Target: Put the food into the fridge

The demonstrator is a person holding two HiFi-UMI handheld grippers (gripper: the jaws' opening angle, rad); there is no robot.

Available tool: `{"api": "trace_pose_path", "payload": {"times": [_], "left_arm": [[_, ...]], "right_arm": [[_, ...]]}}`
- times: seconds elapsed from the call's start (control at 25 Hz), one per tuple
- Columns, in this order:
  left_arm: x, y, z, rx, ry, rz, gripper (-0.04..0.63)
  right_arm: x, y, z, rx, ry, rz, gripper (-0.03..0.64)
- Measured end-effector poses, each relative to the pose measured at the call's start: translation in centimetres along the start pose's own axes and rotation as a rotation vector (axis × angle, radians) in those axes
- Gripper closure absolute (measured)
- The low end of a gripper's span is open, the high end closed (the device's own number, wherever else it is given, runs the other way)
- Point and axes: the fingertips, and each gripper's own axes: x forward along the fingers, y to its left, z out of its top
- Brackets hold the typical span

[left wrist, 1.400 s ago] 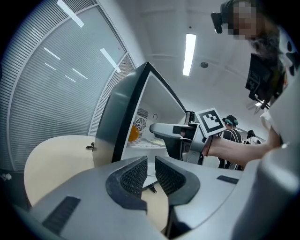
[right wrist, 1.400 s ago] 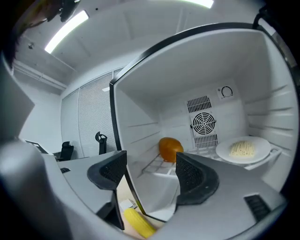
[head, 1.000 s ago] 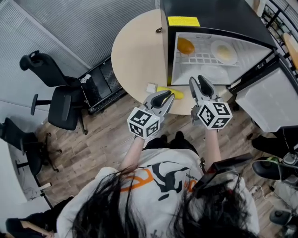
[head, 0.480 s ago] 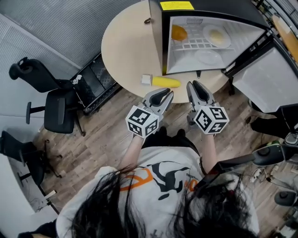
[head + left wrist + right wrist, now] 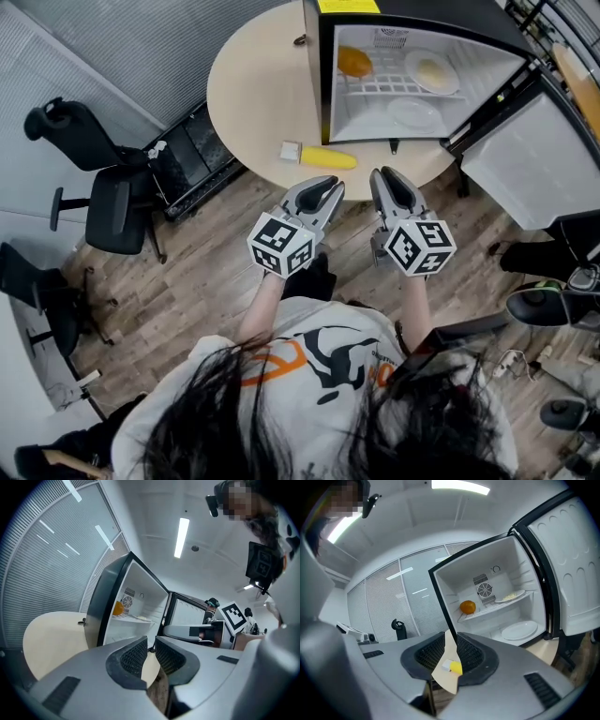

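At far left we see a black office chair (image 5: 98, 178) on the wood floor. On the round worktop (image 5: 253, 94) the yellow food (image 5: 328, 158) lies flat near the front edge, with a small white block (image 5: 290, 152) at its left end. The left tool (image 5: 328, 187) hovers just short of that edge, the food close ahead of its tips; its jaws stand a narrow gap apart, empty. The right tool (image 5: 383, 178), just beside it, is closing on nothing, with the food ahead and to its left. The open fridge (image 5: 317, 84) holds an orange (image 5: 354, 62), a plate with food (image 5: 433, 70) and an empty plate (image 5: 412, 113).
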Motion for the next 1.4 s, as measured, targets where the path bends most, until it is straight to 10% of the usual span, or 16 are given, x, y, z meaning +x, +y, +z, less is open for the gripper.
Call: {"api": "trace_pose_path", "payload": {"times": [1.4], "left_arm": [[-7.0, -22.1, -8.3, 0.039, 0.024, 0.11, 0.546]], "right_arm": [[-21.9, 1.3, -6.7, 0.027, 0.062, 0.136, 0.575]]}}
